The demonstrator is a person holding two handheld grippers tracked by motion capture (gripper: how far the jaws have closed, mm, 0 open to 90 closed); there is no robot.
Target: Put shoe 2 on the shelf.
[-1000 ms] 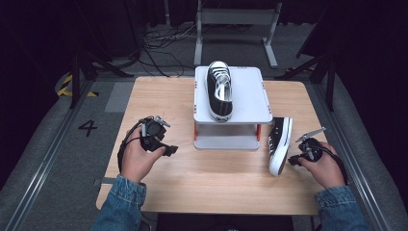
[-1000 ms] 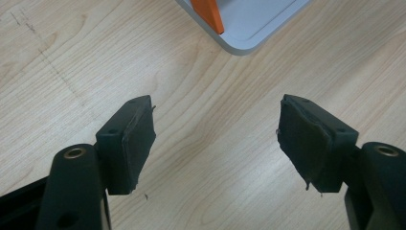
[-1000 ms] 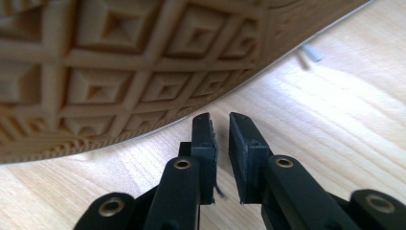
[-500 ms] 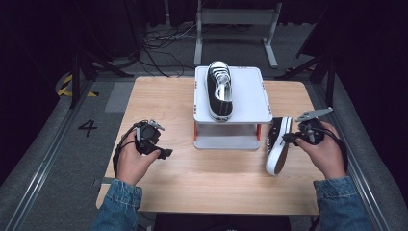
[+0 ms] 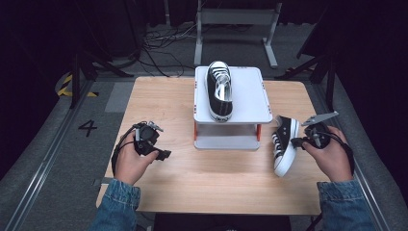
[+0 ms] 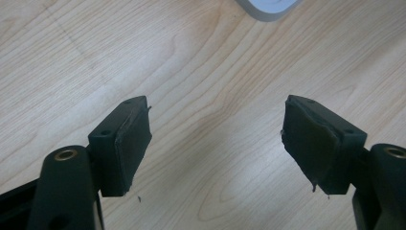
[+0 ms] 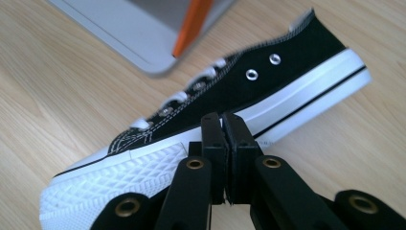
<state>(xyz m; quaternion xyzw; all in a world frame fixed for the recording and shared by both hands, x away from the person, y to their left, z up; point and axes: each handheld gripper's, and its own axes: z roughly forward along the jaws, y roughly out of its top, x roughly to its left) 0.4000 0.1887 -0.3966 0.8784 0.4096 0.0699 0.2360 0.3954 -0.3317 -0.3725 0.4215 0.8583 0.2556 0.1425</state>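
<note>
The wooden surface (image 5: 159,106) fills the middle of the high view, with a grey two-tier stand (image 5: 250,96) at its upper centre carrying one black sneaker (image 5: 219,94) on its top shelf. The second sneaker (image 5: 284,144) lies tipped on its side at centre right of that frame, just beside the stand's right foot and in front of the right gripper (image 5: 300,142). In the right gripper view the fingers (image 7: 214,139) are pressed together with nothing between them, against the white sole edge. Judging by this, the step is lining up a grasp on this shoe; next the fingers must part and close on its rim or sole. The left gripper (image 6: 215,143) hovers at lower left, fingers wide apart over bare wood. The shoe's opening is turned away, and the stand's lower shelf is shadowed.
</note>
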